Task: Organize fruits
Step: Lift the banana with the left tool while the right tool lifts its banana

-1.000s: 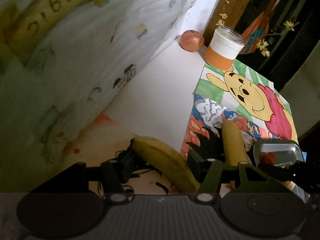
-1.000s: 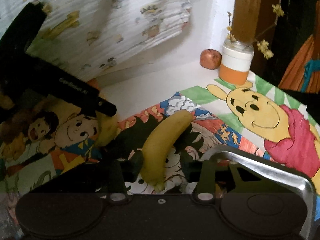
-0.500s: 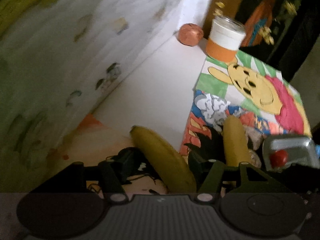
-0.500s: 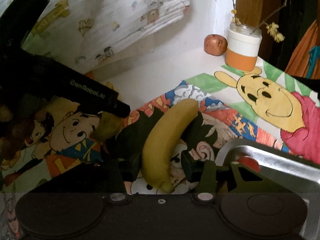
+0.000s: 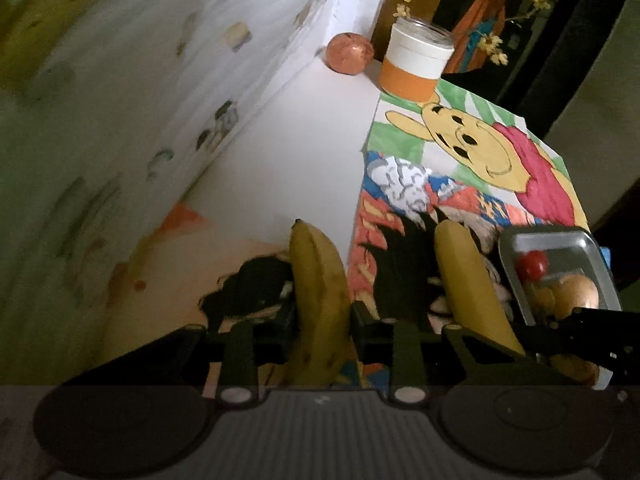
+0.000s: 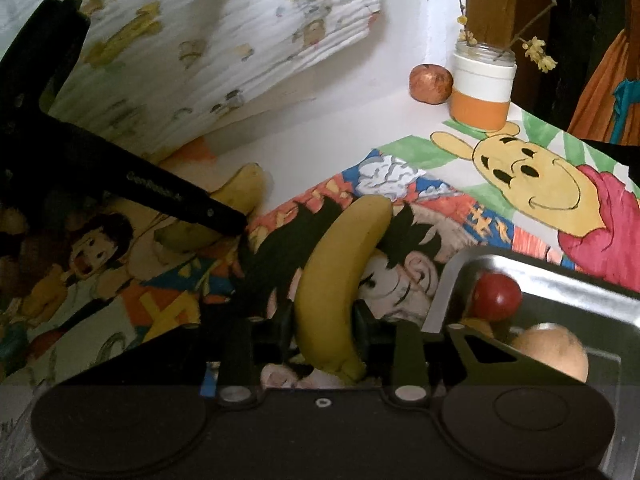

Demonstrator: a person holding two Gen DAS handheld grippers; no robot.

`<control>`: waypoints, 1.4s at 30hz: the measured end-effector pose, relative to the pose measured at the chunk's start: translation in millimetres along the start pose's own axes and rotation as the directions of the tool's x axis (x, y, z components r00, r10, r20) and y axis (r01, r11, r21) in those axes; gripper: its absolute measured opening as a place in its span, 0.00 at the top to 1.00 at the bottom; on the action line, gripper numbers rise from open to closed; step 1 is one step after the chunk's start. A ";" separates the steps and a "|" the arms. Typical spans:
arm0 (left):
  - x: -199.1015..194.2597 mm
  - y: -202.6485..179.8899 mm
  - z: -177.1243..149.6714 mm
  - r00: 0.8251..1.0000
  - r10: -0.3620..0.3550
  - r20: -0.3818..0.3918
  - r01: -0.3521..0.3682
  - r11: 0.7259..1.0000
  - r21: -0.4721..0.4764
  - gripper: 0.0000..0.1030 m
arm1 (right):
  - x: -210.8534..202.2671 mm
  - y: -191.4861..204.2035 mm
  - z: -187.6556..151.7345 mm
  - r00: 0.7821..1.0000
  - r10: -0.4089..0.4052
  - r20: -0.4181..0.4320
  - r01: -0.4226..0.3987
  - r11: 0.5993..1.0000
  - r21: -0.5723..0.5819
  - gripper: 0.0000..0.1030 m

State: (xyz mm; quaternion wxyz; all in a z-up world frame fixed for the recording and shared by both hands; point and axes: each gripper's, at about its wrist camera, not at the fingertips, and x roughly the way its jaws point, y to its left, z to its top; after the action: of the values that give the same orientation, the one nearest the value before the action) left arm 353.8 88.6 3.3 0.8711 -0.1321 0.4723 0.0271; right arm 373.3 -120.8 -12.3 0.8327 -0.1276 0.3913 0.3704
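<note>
The left claw (image 5: 322, 316) had just been closing and now clenched one banana (image 5: 320, 292) on the bench (image 5: 288, 152). The right claw (image 6: 322, 320) had closed on the other banana (image 6: 340, 272), just left of the metal tray (image 6: 560, 276) holding a red fruit (image 6: 496, 292).

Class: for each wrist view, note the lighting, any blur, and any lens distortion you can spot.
Left wrist: dim, the curtain smeared by blur, the banana in the left gripper fairly sharp, dark fisheye corners. Right wrist: brighter, glare on the tray, the wall edge bowed by the lens, the curtain slightly soft.
</note>
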 end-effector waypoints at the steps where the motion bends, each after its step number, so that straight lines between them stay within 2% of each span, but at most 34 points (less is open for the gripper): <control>1: -1.4 1.6 -2.3 1.000 -0.004 -0.003 0.004 1.000 0.005 0.69 | -2.3 2.4 -2.0 1.000 0.000 -0.003 0.000 1.000 -0.006 0.68; 5: -8.5 6.9 -9.8 1.000 -0.014 -0.013 0.014 1.000 0.022 0.69 | -7.7 7.3 -7.5 1.000 -0.006 -0.012 0.006 1.000 -0.013 0.67; 8: -8.7 5.6 -9.5 1.000 -0.006 -0.011 0.006 1.000 0.013 0.68 | -4.4 6.9 -5.8 1.000 -0.028 -0.007 0.028 0.999 0.017 0.60; 14: -4.5 1.1 -7.2 1.000 -0.004 0.009 0.004 1.000 0.006 0.64 | 3.7 9.0 0.6 0.999 -0.047 0.016 0.046 0.997 0.066 0.54; 21: -3.4 3.7 -6.4 1.000 -0.007 0.027 0.007 1.000 -0.016 0.62 | 11.2 9.9 -1.9 0.994 -0.099 0.043 0.096 0.992 0.078 0.53; 27: -4.3 4.3 -8.8 0.999 -0.007 0.045 0.008 0.999 -0.033 0.62 | 13.6 16.5 -4.9 0.988 -0.135 0.073 0.129 0.989 0.074 0.53; 30: -4.4 4.1 -9.8 0.999 -0.002 0.049 0.004 0.999 -0.036 0.64 | 13.8 20.6 -6.1 0.986 -0.141 0.087 0.136 0.989 0.063 0.60; 33: -5.2 5.2 -11.2 0.998 0.001 0.055 0.001 0.999 -0.037 0.66 | 13.8 23.5 -7.3 0.984 -0.149 0.098 0.144 0.988 0.059 0.62; 42: -8.1 10.7 -14.0 0.998 -0.020 0.063 0.024 0.997 -0.069 0.68 | 14.1 23.9 -7.5 0.982 -0.160 0.102 0.152 0.985 0.088 0.62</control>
State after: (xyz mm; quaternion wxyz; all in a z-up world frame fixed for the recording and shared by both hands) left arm 336.0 95.9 0.5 0.8805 -0.1665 0.4421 0.0381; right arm 358.0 -100.8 -25.9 0.8836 -0.1042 0.3487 0.2945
